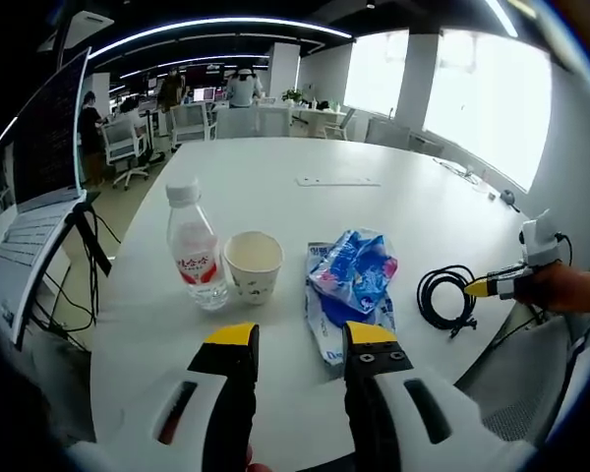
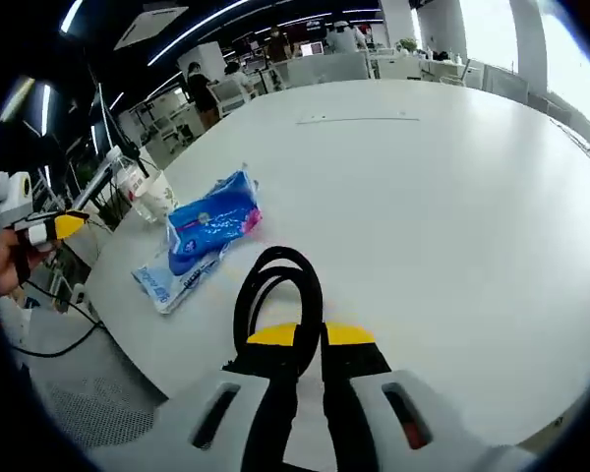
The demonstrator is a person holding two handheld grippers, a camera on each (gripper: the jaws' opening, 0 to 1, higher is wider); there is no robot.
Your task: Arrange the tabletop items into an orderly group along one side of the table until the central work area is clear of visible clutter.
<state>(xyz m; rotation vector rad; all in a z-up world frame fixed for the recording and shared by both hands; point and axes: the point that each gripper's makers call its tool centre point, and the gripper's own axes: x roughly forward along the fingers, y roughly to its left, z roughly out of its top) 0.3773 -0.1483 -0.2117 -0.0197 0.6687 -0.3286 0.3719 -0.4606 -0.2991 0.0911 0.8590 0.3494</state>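
On a large white table, the left gripper hovers at the bottom centre of the left gripper view, its yellow-tipped jaws parted wide and holding nothing. Just above them, at the frame's centre, stand a capped water bottle and a paper cup, side by side, with a blue snack packet lying on a flatter pale-blue pack to their right. A coiled black cable sits at centre right. In the right gripper view, the right gripper (bottom centre) has its jaws nearly closed on that cable, whose loop rises just above the tips. The bottle and cup appear at upper left.
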